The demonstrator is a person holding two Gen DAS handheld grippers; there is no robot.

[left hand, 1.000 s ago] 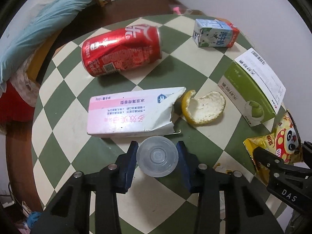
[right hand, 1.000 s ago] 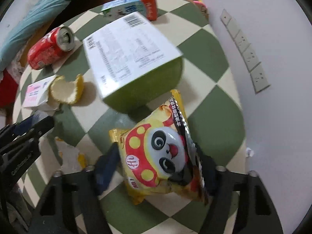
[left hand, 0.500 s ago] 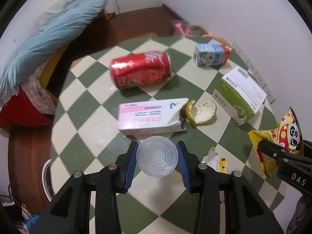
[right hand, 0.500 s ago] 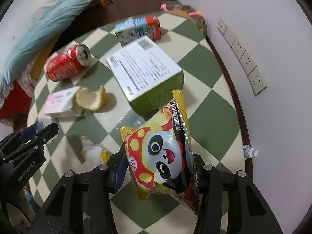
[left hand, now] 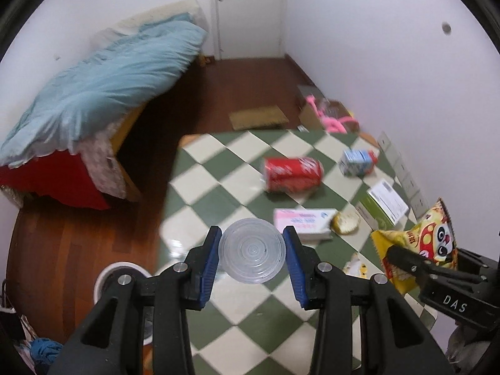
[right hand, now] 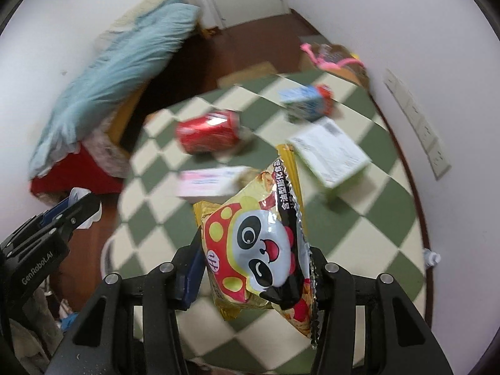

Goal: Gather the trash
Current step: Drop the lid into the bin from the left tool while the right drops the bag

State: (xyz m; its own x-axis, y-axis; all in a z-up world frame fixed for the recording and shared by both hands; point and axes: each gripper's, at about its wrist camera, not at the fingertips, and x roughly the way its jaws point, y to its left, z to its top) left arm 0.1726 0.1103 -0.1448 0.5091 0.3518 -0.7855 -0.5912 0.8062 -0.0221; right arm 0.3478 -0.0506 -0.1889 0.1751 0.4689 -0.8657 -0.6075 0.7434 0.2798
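Green-and-cream checkered desk [left hand: 250,315] carries a red can [left hand: 292,174], milk carton [left hand: 357,162] and pink box [left hand: 301,222]. Above it, the left tool [left hand: 252,257] clamps a clear plastic cup [left hand: 252,254]; the right tool [right hand: 254,276] grips a panda snack bag [right hand: 261,251].

Both tongs have gone up & back from the desk [left hand: 218,187] — the left tongs [left hand: 252,254] w/ the clear cup [left hand: 252,254], the right tongs [right hand: 254,268] w/ the panda snack bag [right hand: 262,250]. Red can [left hand: 292,173], milk carton [left hand: 357,162], pink box [left hand: 303,223], peel [left hand: 345,223] & green box [left hand: 379,211] now look far smaller. Bed [left hand: 103,93], door [left hand: 250,12] and white bin [left hand: 103,284] have come into view.
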